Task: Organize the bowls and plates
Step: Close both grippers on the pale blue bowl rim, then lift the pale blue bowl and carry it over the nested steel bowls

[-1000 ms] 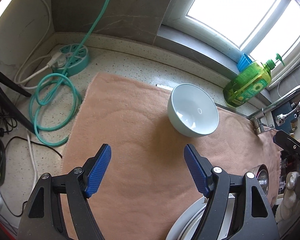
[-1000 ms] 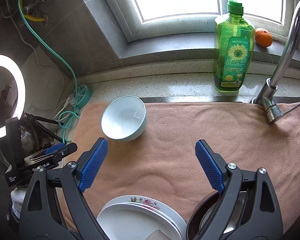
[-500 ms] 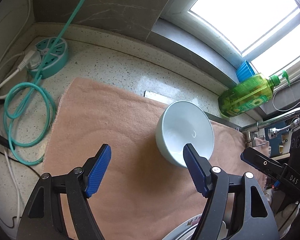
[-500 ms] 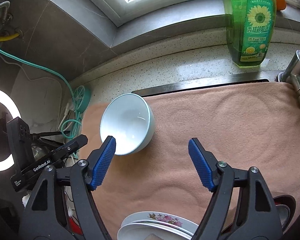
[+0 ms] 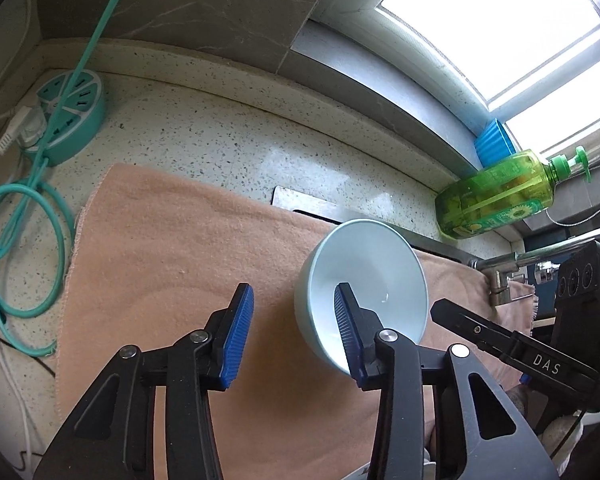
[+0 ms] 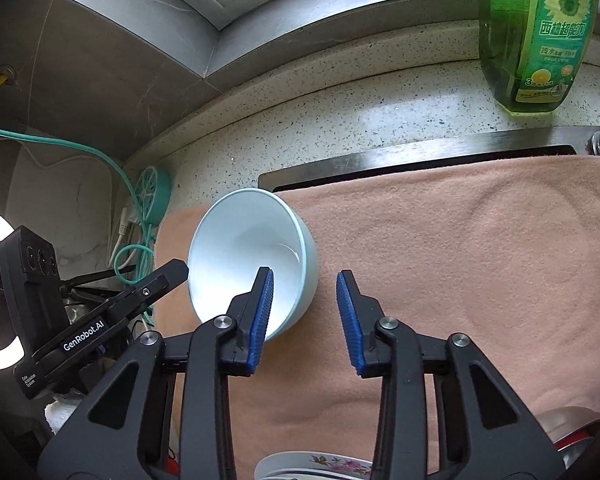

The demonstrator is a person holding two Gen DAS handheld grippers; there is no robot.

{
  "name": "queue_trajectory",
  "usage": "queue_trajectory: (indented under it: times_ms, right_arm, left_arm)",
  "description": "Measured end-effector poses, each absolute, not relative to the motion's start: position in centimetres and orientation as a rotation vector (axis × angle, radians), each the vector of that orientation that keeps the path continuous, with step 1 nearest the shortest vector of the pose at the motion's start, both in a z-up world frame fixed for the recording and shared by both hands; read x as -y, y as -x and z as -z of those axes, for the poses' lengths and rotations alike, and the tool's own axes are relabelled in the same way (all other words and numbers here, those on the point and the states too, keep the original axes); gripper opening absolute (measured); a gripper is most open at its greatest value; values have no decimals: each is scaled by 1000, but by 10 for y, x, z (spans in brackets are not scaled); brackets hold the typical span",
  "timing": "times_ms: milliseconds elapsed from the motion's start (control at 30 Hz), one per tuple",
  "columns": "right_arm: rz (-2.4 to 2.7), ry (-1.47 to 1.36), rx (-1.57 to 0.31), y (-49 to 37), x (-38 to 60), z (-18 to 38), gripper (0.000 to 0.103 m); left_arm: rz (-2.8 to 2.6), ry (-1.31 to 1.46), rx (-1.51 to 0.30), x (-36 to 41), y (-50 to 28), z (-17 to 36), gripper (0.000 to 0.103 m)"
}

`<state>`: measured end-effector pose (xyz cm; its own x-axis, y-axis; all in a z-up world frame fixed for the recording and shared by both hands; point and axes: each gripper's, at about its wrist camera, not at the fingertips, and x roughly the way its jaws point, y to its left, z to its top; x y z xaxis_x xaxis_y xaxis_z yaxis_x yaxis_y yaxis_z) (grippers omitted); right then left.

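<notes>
Two closing tools straddle opposite rims of one empty pale-blue bowl [image 5: 360, 280], unpinched.

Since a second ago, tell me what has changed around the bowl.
Both grippers came down toward the pale blue bowl. The left gripper and right gripper are closing, each with one finger inside the bowl and one outside its wall, on opposite sides; neither pinches it yet. The bowl, pink towel and green soap bottle stayed put.
</notes>
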<state>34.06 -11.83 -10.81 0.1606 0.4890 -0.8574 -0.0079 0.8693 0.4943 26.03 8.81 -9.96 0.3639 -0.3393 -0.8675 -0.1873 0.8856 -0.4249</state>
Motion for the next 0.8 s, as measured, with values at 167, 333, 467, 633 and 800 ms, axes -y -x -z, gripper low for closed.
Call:
queue_trajectory:
  times_ms: [167, 333, 467, 633, 800]
  right_arm:
    - [-358, -407, -1378, -346, 113, 112, 25]
    - [-361, -404, -1395, -347, 112, 118, 16]
    - [-369, -419, -1402, -347, 111, 121, 11]
    - [-368, -413, -1388, -344, 111, 116, 10]
    - [-375, -417, -1368, -339, 117, 105, 10]
  left_arm:
    - [122, 531, -1221, -87, -265, 106, 24]
    - [132, 523, -1217, -84, -267, 108, 17]
    - [151, 523, -1221, -81, -268, 110, 10]
    - [148, 512, -1217, -78, -267, 107, 10]
    - [159, 501, -1208, -74, -261, 100, 10]
